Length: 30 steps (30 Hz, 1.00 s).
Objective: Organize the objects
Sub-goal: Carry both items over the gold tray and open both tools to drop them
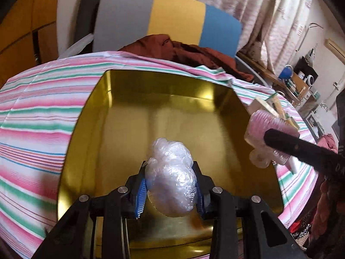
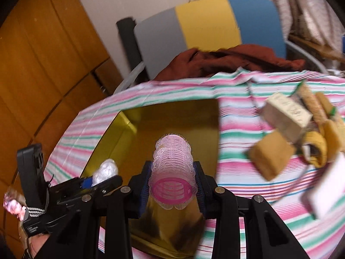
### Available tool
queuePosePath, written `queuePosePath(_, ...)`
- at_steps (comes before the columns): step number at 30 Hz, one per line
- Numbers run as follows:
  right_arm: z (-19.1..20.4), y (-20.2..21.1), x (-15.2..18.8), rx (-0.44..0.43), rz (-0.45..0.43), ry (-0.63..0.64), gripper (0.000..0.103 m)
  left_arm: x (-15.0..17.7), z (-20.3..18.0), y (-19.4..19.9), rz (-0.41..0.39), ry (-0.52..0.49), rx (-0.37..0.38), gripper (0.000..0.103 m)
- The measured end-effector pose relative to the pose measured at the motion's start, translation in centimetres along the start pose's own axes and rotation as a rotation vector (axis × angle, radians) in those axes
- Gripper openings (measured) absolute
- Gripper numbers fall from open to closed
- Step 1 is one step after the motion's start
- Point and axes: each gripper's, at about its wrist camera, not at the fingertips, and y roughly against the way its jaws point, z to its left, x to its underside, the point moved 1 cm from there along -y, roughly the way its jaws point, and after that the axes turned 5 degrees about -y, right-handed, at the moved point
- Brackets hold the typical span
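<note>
Hovering over gold tin (image 1: 103,112) | left gripper (image 1: 170,191) clamps plastic wad (image 1: 172,172) | right gripper (image 2: 172,191) clamps pink curler (image 2: 172,161)

I work in a lived-in room of a home. Under my claw lies a striped tablecloth (image 1: 38,99) in pink, green and white. Beyond it stands a chair (image 1: 172,19) with a grey, yellow and blue back, a rust-brown garment (image 1: 183,49) heaped on its seat. Past the chair hang patterned curtains (image 1: 269,10). Far to my left are wooden cupboard doors (image 2: 43,54); far to my right, a cluttered shelf (image 1: 299,84) of household bits.
</note>
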Motion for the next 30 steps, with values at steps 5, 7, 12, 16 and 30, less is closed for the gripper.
queuePosePath(5,2.0,-3.6,0.6,-0.019,0.080,0.038,0.037,0.7,2.0,-0.3,0.023,0.026,-0.041,0.036)
queuePosePath(7,2.3,-4.7,0.8,-0.037,0.108,0.026,0.037,0.8,2.6,-0.4,0.028,0.029,-0.060,0.037)
queuePosePath(12,3.1,-7.0,1.3,-0.093,0.151,-0.036,0.050,0.6,3.4,-0.3,0.043,0.064,-0.081,0.043)
queuePosePath(16,3.7,-6.2,1.4,-0.126,0.121,-0.036,0.070,0.1,3.9,1.0,-0.008,0.113,-0.070,0.052)
queuePosePath(30,0.7,-1.9,1.6,-0.045,-0.002,-0.071,0.076,-0.8,3.6,3.8,-0.121,0.236,-0.055,0.058)
